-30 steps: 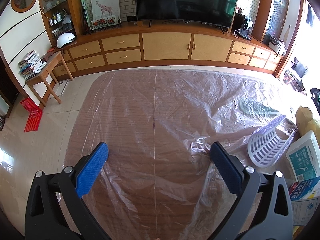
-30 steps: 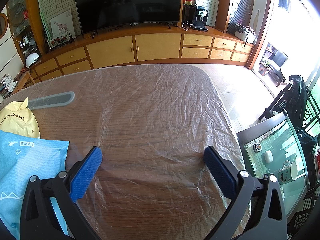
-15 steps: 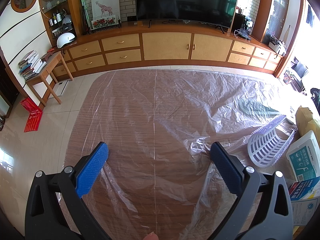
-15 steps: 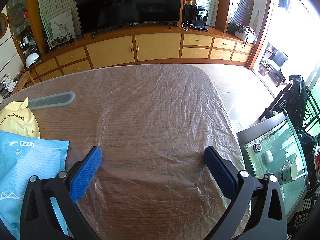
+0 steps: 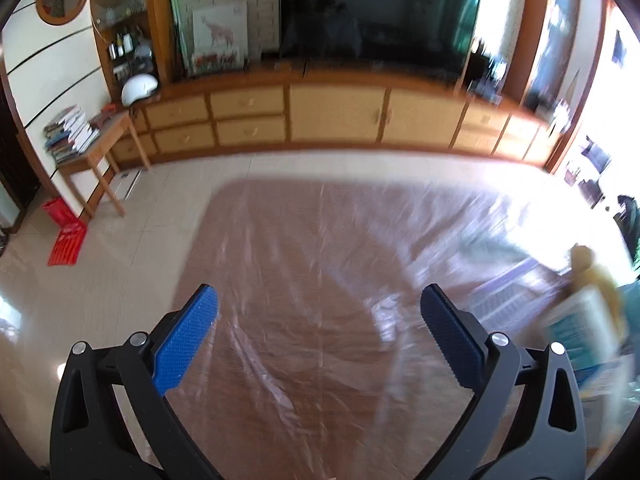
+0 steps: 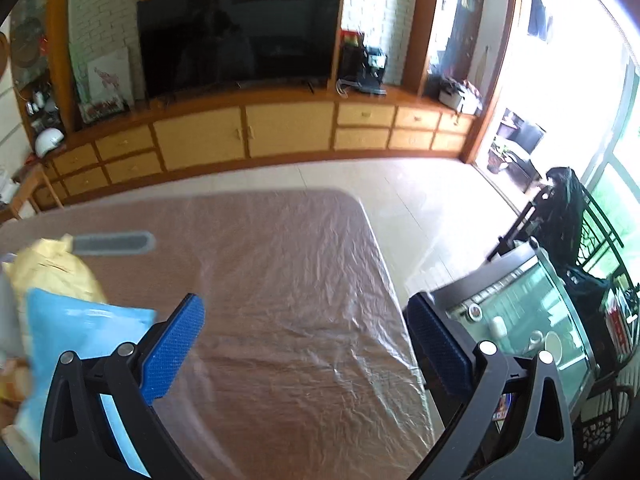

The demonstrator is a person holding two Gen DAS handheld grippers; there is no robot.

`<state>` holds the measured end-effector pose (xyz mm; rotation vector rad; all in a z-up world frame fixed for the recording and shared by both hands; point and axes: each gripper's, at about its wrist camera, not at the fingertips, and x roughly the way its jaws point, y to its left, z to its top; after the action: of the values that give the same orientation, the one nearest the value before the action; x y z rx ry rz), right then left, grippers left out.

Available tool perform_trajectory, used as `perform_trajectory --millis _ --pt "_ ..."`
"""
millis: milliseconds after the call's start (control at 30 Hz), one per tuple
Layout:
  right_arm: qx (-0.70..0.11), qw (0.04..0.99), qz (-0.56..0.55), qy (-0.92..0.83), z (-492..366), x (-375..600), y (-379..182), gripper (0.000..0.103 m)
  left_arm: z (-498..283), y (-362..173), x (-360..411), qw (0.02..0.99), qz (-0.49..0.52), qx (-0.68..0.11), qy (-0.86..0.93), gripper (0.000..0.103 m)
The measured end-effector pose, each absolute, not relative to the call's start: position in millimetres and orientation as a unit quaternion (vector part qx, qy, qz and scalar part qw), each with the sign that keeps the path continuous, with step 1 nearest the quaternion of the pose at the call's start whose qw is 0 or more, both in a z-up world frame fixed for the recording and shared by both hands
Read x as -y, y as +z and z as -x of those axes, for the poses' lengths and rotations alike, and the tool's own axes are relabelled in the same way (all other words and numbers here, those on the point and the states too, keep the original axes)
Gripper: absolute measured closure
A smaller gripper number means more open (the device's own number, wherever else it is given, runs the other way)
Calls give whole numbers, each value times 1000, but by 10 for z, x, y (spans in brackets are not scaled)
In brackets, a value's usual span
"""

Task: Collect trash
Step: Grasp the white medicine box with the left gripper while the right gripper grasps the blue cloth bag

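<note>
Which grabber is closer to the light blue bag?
Right. The right gripper has its left finger overlapping the light blue bag in its view. The left gripper points at bare plastic sheeting, with the blurred trash pile off to its right.

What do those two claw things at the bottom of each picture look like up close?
Both match: the left gripper and right gripper have matte black plastic frames with triangular cut-outs and silver round bolts. Each finger carries a long blue pad with dotted texture. No cables or markings show.

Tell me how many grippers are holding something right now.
0. The left gripper and the right gripper both hover open and empty over the plastic-covered table.
</note>
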<state>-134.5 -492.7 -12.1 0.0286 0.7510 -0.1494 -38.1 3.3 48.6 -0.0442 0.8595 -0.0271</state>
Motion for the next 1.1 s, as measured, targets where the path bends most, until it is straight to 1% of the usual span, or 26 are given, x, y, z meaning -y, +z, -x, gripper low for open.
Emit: perform_trajectory --millis 67,167,333,467,700,833,933,1100 --pt "-358 932 -22 -47 1448 4869 19 4 493 702 15 914 27 -403 -33 2" --pt "-350 937 12 0 1588 4585 208 4 738 1019 208 919 34 -385 -81 2" --pt "-362 929 20 75 1769 4242 228 4 1138 1180 618 905 32 -388 -173 2" --pt "-381 921 45 74 1785 4041 112 4 1410 1065 1012 882 13 -415 -222 2" --pt "-427 900 39 78 1599 3926 -194 4 1366 740 1392 857 17 -468 -217 2" --pt "-447 892 31 62 1501 3991 -322 4 1245 628 1384 850 13 -486 -202 2" --pt "-469 881 -4 65 1443 4101 -407 4 1246 582 1397 847 12 -492 -200 8" --pt "-482 873 -30 63 1417 4207 -445 4 1236 567 1402 848 1 -492 -196 8"
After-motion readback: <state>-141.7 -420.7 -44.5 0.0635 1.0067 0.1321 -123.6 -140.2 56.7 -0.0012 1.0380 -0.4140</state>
